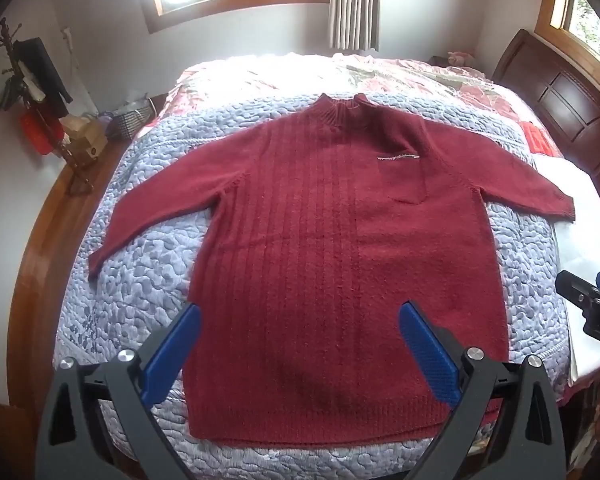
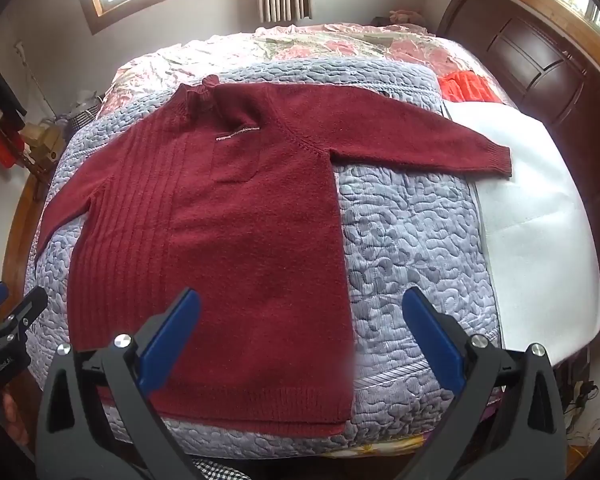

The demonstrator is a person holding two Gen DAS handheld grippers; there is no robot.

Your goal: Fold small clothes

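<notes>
From the left wrist view, a dark red knitted sweater with a ribbed left half and a small chest pocket point(image 1: 340, 248) lies flat and face up on a grey-blue quilted bedspread point(image 1: 148, 248), both sleeves spread outward and its hem toward the camera. The left gripper point(image 1: 300, 344), black with blue finger pads, hangs above the lower part of the sweater with its fingers spread wide and nothing between them. The right gripper point(image 1: 592, 300) shows at the right edge; its opening cannot be told from here.

From the right wrist view, the right gripper point(image 2: 302, 332) is also spread wide and empty, above the sweater's right hem corner point(image 2: 260, 240) and the bedspread point(image 2: 412, 240). A white sheet point(image 2: 540, 220) lies beside the quilt, under the sleeve cuff. A dark wooden headboard point(image 2: 540, 60) stands behind.
</notes>
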